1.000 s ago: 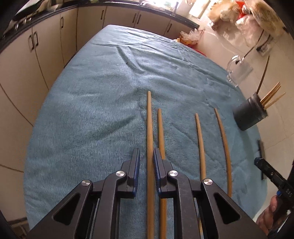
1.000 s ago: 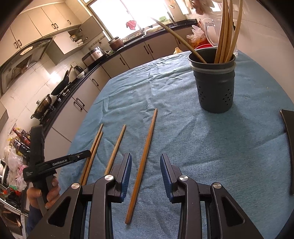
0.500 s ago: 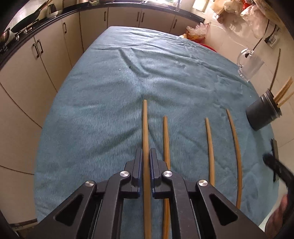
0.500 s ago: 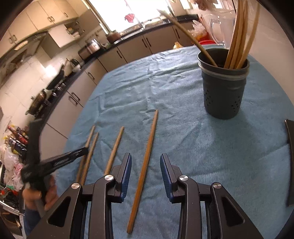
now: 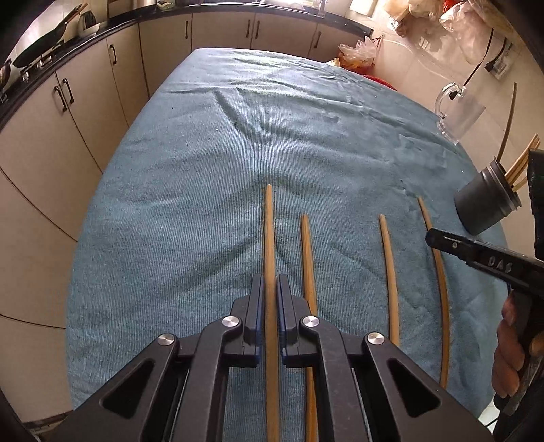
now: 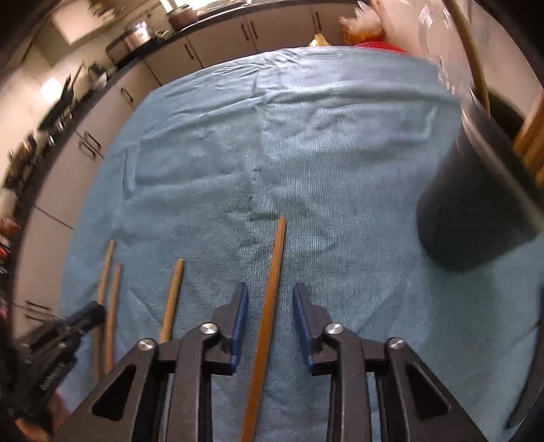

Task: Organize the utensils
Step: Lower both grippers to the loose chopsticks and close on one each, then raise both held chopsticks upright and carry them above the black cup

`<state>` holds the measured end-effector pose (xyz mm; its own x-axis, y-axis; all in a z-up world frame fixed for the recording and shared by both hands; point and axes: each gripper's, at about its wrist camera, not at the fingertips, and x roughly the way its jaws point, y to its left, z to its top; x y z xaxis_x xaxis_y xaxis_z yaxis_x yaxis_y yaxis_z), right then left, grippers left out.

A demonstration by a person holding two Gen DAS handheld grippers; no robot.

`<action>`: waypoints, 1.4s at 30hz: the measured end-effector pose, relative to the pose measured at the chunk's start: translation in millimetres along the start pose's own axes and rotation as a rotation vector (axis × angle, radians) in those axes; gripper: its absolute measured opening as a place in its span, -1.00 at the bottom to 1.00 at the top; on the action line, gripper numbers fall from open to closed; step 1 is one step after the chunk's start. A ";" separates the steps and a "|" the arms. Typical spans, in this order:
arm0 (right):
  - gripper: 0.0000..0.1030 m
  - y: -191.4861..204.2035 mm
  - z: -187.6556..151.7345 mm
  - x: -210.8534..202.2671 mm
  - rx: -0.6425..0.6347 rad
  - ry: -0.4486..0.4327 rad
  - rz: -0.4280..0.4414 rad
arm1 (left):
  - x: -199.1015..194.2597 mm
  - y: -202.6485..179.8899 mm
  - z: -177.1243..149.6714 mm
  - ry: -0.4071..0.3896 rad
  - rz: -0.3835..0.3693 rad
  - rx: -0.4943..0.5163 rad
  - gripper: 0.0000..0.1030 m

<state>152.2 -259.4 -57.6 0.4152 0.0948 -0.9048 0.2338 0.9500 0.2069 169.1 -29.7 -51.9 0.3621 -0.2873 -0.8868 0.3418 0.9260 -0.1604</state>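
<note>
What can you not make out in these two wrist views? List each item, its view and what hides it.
- Left wrist view: near end of the leftmost chopstick, hidden under the left gripper and cut by the bottom edge.
- Right wrist view: chopstick count in the dark holder, blurred and cut by the right edge.
- Right wrist view: countertop items, blurred.

Left gripper (image 5: 270,289) jaws closed in from gap onto leftmost chopstick (image 5: 268,238), pads now pressing it. Right gripper (image 6: 268,302) swung nearer holder (image 6: 476,204), jaws just closing around rightmost chopstick (image 6: 272,289); gaps apparently remain, view blurred.
</note>
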 end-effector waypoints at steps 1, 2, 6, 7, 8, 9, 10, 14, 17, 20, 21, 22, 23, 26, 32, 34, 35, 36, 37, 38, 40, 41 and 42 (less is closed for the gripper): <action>-0.83 1.2 -0.2 0.6 -0.006 0.001 -0.007 | 0.0 -0.4 -0.1 -0.005 0.002 -0.002 -0.87; -0.84 1.5 -0.8 0.8 -0.006 0.005 0.004 | 0.0 -0.4 -0.6 -0.010 -0.001 -0.006 -0.87; -0.86 -5.8 -7.2 -5.8 0.022 -0.003 0.062 | -7.5 3.0 -4.2 -0.037 -0.055 -0.031 -0.87; -0.86 -7.9 -8.1 -10.6 0.024 -0.015 0.084 | -13.2 3.8 -5.6 -0.054 -0.065 -0.036 -0.87; -0.86 -9.7 -11.7 -18.9 0.026 -0.038 0.100 | -18.1 4.2 -6.3 -0.068 -0.069 -0.041 -0.87; -0.86 -9.1 -13.5 -25.4 0.026 -0.057 0.113 | -25.2 4.8 -7.7 -0.090 -0.077 -0.051 -0.87; -0.86 -8.1 -14.3 -32.5 0.024 -0.078 0.131 | -33.0 5.3 -8.9 -0.112 -0.091 -0.061 -0.87; -0.86 -9.2 -30.1 -70.8 0.006 -0.187 0.200 | -67.3 4.0 -14.4 -0.200 -0.114 -0.082 -0.87; -0.86 -7.1 -44.7 -97.0 -0.026 -0.276 0.219 | -94.2 -2.1 -19.1 -0.260 -0.127 -0.081 -0.87; -0.86 -3.5 -58.9 -120.3 -0.046 -0.367 0.236 | -113.5 -11.4 -21.5 -0.294 -0.151 -0.069 -0.87; -0.86 -3.2 -62.6 -125.3 -0.048 -0.386 0.240 | -118.4 -15.1 -22.8 -0.302 -0.155 -0.062 -0.87; -0.86 -1.3 -64.6 -126.7 -0.048 -0.401 0.245 | -122.6 -19.0 -23.8 -0.309 -0.160 -0.055 -0.87; -0.86 -0.6 -68.3 -131.3 -0.049 -0.417 0.253 | -125.1 -21.9 -24.1 -0.313 -0.162 -0.049 -0.87; -0.86 -3.1 -77.8 -146.3 -0.045 -0.460 0.266 | -132.4 -30.4 -24.6 -0.324 -0.169 -0.034 -0.87; -0.86 -12.3 -84.1 -162.7 -0.022 -0.517 0.289 | -134.5 -37.6 -27.1 -0.329 -0.172 -0.024 -0.87; -0.86 -18.4 -84.6 -167.0 -0.006 -0.530 0.293 | -135.0 -37.3 -26.5 -0.329 -0.175 -0.027 -0.87; -0.86 -22.3 -85.4 -169.5 0.003 -0.537 0.296 | -136.7 -37.2 -26.8 -0.331 -0.176 -0.028 -0.87; -0.86 -25.3 -85.6 -172.3 0.012 -0.546 0.298 | -137.9 -37.0 -26.4 -0.335 -0.175 -0.030 -0.87; -0.86 -27.4 -86.4 -174.3 0.019 -0.552 0.297 | -138.8 -37.5 -25.7 -0.339 -0.176 -0.030 -0.87; -0.86 -29.9 -86.5 -176.5 0.026 -0.557 0.297 | -139.4 -37.6 -25.0 -0.342 -0.178 -0.029 -0.87; -0.86 -34.0 -86.4 -180.5 0.041 -0.568 0.295 | -141.4 -38.4 -24.3 -0.349 -0.179 -0.031 -0.87; -0.86 -35.1 -86.7 -181.1 0.045 -0.570 0.294 | -141.3 -38.8 -23.6 -0.351 -0.182 -0.029 -0.87; -0.86 -37.4 -86.5 -182.4 0.051 -0.574 0.295 | -141.6 -40.4 -23.3 -0.352 -0.184 -0.025 -0.87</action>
<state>-8.3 -286.5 67.4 0.8693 0.1617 -0.4671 0.0741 0.8916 0.4466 83.8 -20.7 70.0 0.5736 -0.5114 -0.6399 0.4091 0.8556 -0.3170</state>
